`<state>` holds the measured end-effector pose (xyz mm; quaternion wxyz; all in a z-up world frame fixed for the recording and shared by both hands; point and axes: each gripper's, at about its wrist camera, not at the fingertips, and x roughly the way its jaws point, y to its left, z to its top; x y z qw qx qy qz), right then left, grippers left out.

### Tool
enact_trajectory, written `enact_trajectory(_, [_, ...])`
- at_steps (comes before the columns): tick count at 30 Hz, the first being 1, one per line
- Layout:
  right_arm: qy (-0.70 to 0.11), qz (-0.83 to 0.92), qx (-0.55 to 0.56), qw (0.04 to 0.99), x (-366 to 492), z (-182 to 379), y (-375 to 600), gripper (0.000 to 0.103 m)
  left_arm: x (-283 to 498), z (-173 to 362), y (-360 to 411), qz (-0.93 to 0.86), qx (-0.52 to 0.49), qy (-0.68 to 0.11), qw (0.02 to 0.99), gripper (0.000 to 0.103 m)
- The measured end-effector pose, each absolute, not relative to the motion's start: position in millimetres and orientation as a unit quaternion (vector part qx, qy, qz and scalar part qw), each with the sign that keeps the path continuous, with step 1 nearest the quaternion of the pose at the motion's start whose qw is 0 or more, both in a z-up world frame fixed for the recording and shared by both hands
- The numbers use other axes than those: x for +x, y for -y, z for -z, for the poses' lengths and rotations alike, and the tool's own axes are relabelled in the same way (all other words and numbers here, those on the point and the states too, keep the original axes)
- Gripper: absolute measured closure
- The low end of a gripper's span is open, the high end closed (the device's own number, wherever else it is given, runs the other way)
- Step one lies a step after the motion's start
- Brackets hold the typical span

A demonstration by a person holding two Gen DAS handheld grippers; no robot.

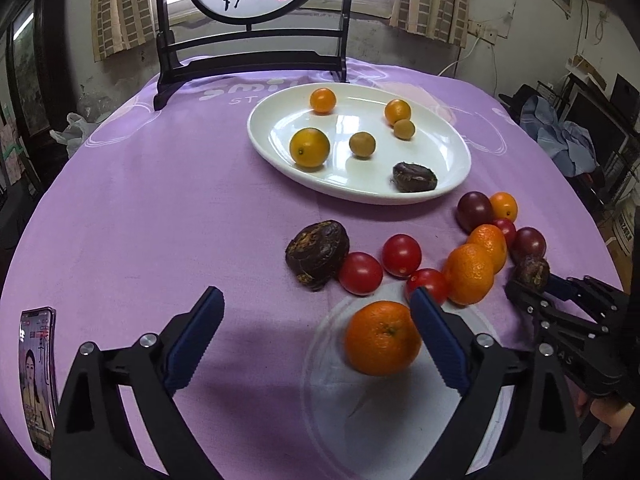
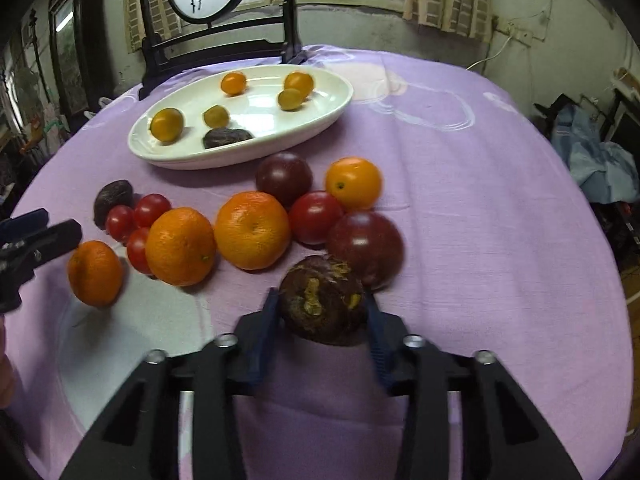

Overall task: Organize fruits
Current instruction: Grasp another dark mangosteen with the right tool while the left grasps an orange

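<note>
While the left wrist view looks across a round table under a purple cloth (image 1: 168, 208), the left gripper (image 1: 316, 316) fills the lower frame with its blue pads spread wide and holding nothing; a mandarin (image 1: 382, 338) lies just inside the right pad, seemingly the next pick. At upper centre sits a white oval plate (image 1: 460, 160) already holding several small yellow-orange fruits and one dark fruit, with bare room between them. Loose tomatoes and mandarins curve across centre right, near the plate's lower rim. At the lower left edge lies a phone (image 1: 36, 376). In the right wrist view, the right gripper (image 2: 322, 320) at lower centre is clamped around a dark brown wrinkled fruit (image 2: 322, 306), likely bound for the plate (image 2: 168, 156) at upper left. A dark purple fruit (image 2: 368, 248) touches it behind; open cloth spreads right.
</note>
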<state>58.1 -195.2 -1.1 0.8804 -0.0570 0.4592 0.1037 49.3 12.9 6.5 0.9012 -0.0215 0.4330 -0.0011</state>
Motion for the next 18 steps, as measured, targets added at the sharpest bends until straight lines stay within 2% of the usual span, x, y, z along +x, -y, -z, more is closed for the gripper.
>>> enact_trajectory(13, [-0.421,-0.139,-0.026,0.896,38,-21,202,0.063,44,9,13,0.031,0.014,-0.464,0.885,0.011])
enact_trajectory(14, [-0.420,-0.140,-0.026,0.896,37,-22,202,0.063,45,12,14,0.029,0.015,-0.466,0.884,0.012])
enact_trajectory(16, [-0.416,-0.143,-0.025,0.898,36,-24,202,0.063,48,18,14,0.030,0.017,-0.476,0.879,0.027])
enact_trajectory(18, [-0.413,-0.145,-0.024,0.899,35,-26,202,0.063,51,26,14,0.038,0.010,-0.493,0.869,0.035])
